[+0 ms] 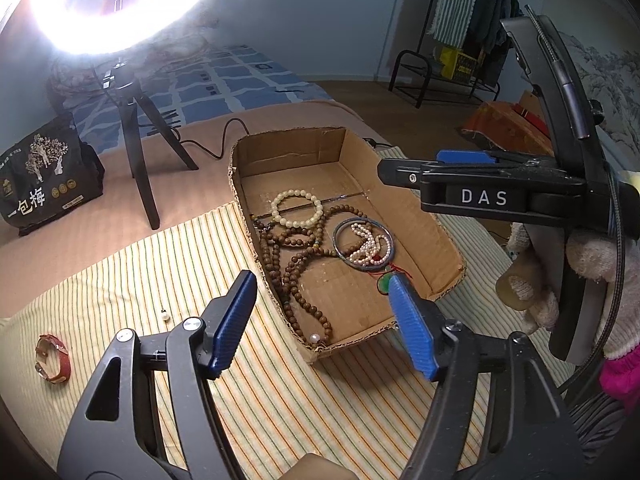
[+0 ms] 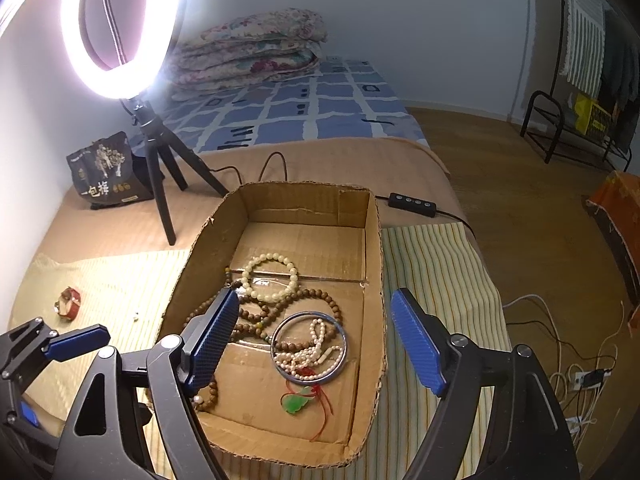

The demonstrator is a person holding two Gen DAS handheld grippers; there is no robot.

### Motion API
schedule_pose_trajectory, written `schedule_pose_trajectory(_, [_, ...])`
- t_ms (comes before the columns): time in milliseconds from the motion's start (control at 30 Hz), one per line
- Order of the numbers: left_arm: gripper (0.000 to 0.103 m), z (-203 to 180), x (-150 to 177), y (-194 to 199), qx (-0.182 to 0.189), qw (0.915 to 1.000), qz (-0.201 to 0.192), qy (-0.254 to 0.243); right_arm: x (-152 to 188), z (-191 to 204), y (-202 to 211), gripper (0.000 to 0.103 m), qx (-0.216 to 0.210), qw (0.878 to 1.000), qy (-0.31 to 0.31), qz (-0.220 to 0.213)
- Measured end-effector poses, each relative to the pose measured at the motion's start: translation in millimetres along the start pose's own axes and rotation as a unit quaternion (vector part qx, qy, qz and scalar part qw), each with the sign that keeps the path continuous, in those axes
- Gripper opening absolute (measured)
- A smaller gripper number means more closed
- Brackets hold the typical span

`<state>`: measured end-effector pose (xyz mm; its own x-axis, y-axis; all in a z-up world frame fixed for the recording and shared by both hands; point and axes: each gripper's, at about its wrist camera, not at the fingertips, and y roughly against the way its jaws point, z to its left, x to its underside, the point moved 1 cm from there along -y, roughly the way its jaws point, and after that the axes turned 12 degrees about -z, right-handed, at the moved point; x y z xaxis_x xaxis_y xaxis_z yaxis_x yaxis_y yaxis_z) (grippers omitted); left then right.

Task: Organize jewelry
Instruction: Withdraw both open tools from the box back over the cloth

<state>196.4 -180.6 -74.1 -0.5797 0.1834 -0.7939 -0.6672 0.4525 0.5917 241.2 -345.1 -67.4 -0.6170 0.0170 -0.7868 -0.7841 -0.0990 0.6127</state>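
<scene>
An open cardboard box (image 1: pixel 288 140) (image 2: pixel 376 260) lies on a striped cloth. It holds a cream bead bracelet (image 1: pixel 297 209) (image 2: pixel 271 277), a long wooden bead strand (image 1: pixel 296 272) (image 2: pixel 256 316), a blue-grey bangle (image 1: pixel 335 242) (image 2: pixel 310 314), a pearl strand (image 1: pixel 368 246) (image 2: pixel 312 348) and a green pendant (image 2: pixel 296 402) on a red cord. My left gripper (image 1: pixel 324 320) hovers open over the box's near end with nothing between its pads. Open and empty too, my right gripper (image 2: pixel 316 336) hangs above the bangle. A red strap watch (image 1: pixel 52 358) (image 2: pixel 70 302) and a small pearl piece (image 1: pixel 164 314) lie on the cloth, left of the box.
A lit ring light on a black tripod (image 1: pixel 136 120) (image 2: pixel 160 168) stands behind the box, beside a black bag (image 1: pixel 44 176). Its cable and controller (image 2: pixel 412 202) run past the box's far right corner. A gloved hand (image 1: pixel 592 264) holds the right gripper. The surface drops to a wooden floor with cables (image 2: pixel 580 376) at right.
</scene>
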Motion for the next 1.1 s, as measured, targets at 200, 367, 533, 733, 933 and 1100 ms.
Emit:
schedule_pose_trajectory(200, [0.074,2.2,-0.8,6.1,-0.004,1.0000,-0.004,0.004,0.9,1.1,3.4,0.079,0.002,1.000,-0.003,0.004])
schedule_pose_trajectory(367, [0.074,5.8,-2.0,11.9,-0.007,0.9999,-0.007,0.006,-0.5,6.0,9.7,0.079,0.000,1.000,0.000,-0.003])
schedule_pose_trajectory(533, [0.074,11.3,-1.7,20.2,-0.012,0.9998,-0.010,0.009,-2.1,11.3,14.0,0.079,0.000,1.000,0.002,-0.009])
schedule_pose_trajectory(733, [0.074,20.9,-0.7,31.5,-0.022,0.9996,-0.013,0.011,-3.2,15.5,19.0,0.079,0.007,1.000,-0.002,-0.017])
schedule_pose_trajectory(933, [0.074,40.4,1.7,46.2,-0.036,0.9991,-0.014,0.017,-4.1,23.9,25.3,0.079,0.006,1.000,-0.007,-0.028])
schedule_pose_trajectory(1100, [0.074,70.8,-1.7,66.5,-0.061,0.9974,-0.024,0.032,-3.4,40.0,31.9,0.079,-0.001,0.999,0.004,-0.043])
